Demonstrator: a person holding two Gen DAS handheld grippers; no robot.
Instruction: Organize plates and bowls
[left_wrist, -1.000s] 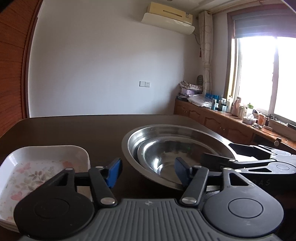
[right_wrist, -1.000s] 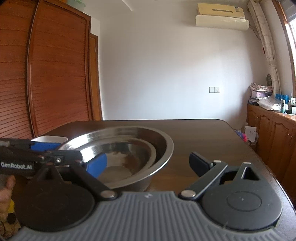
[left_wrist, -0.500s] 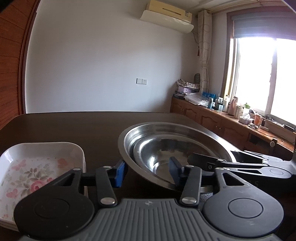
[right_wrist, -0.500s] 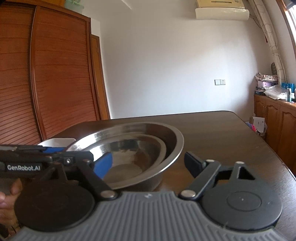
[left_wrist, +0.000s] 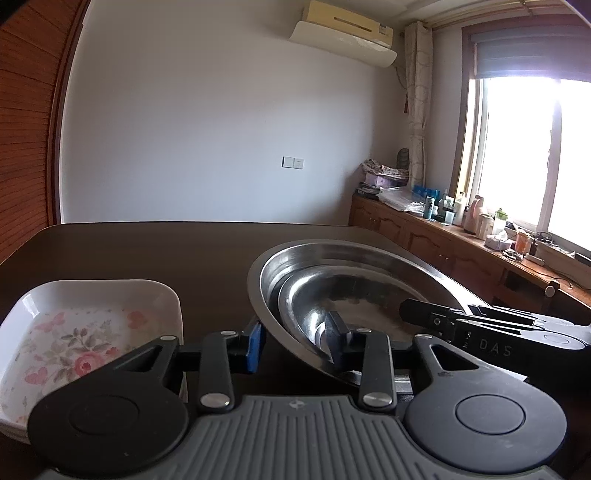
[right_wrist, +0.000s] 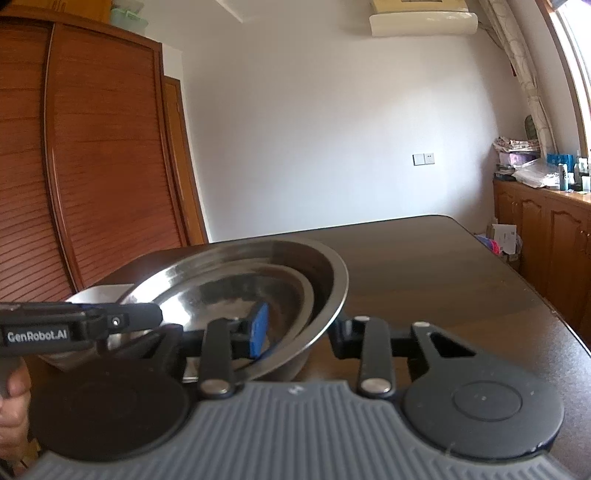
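Two nested steel bowls stand on the dark table (left_wrist: 166, 251), a small bowl (left_wrist: 354, 295) inside a large bowl (left_wrist: 369, 254). My left gripper (left_wrist: 295, 345) straddles their near-left rim, blue pad outside and the other finger inside. Its jaws are closing and the pads touch the metal. In the right wrist view my right gripper (right_wrist: 301, 332) spans the large bowl's (right_wrist: 332, 280) near-right rim, with its blue pad inside and the other finger under the rim. Its jaws are also closing onto the wall. A white floral plate (left_wrist: 92, 325) lies left of the bowls.
A person's hand (right_wrist: 13, 391) holds the left gripper's handle. A wooden sideboard (left_wrist: 461, 236) with bottles runs under the window on the right. A slatted wooden wardrobe (right_wrist: 92, 184) stands on the left. The table's right edge (right_wrist: 546, 306) is near.
Both grippers' jaws have narrowed from wide open down onto the bowls' rim, one finger inside and one outside on each. The right wrist view has rolled slightly.
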